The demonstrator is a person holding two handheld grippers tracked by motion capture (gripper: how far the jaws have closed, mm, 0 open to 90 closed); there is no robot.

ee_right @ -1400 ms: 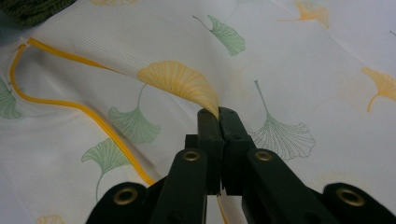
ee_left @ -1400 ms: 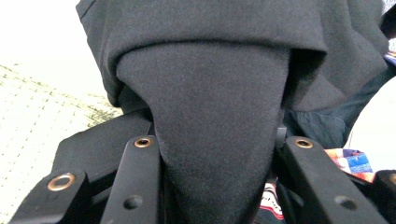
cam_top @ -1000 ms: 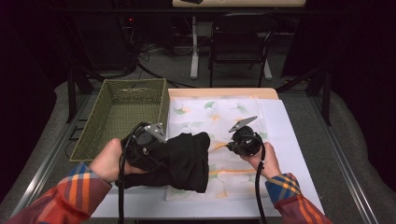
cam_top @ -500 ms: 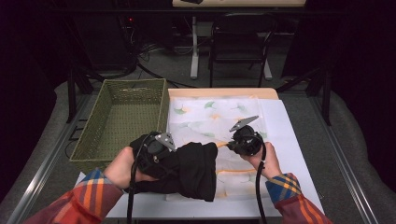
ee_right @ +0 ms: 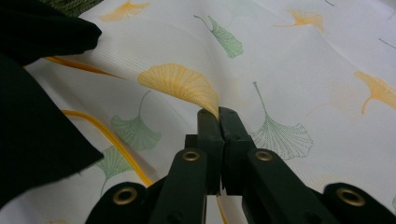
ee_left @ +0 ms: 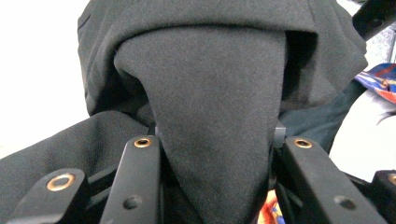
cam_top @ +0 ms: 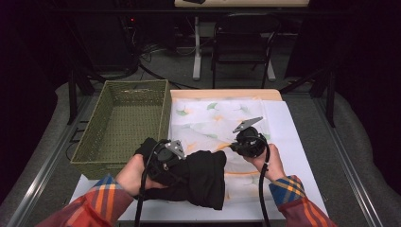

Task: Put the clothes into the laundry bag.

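Your left gripper (ee_left: 215, 140) is clamped on a thick fold of the black garment (cam_top: 198, 177), the cloth bunched between both jaws. Your right gripper (ee_right: 218, 116) has its jaws pressed together on a pinch of the leaf-print cloth (cam_top: 217, 118), right at a yellow leaf. The garment lies piled on the near left part of that cloth, just beside the wicker basket (cam_top: 123, 123).

Risks:
- You hold only one fold, so the rest of the garment hangs loose. Lift toward the basket and the trailing part could drag over the rim or snag on the weave.
- The garment sits on the printed cloth. Pull it sideways and it may haul the cloth along. Your right pinch is thin and could slip.
- Tug the right pinch upward and the cloth wrinkles under the pile.
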